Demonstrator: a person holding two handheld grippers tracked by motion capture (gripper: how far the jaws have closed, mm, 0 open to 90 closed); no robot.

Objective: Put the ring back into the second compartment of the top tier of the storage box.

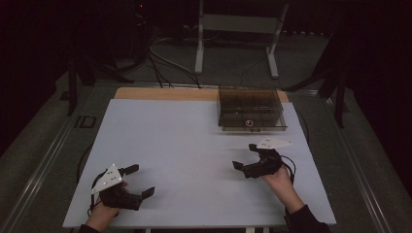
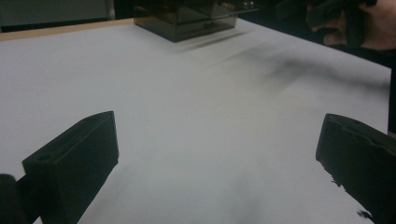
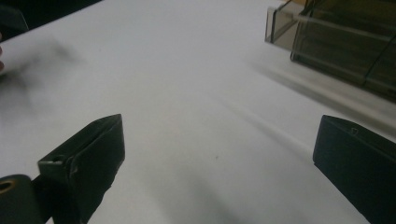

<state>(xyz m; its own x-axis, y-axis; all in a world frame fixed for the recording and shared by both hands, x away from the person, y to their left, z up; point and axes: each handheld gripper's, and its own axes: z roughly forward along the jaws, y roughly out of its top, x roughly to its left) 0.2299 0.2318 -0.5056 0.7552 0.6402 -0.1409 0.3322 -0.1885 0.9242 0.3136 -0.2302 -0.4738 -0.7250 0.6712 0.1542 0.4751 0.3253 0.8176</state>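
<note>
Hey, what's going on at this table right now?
A person sits at a white table with a two-jaw gripper in each hand. Both the left gripper and the right gripper are open and hold nothing, with bare tabletop between their jaws. A smoky clear plastic box with compartments sits at the far right of the table, untouched. The right gripper is the nearer one to it, but apart from it. Nothing is being handled yet.

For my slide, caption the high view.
Both grippers, left and right, rest open on the white table near a smoked box.
</note>
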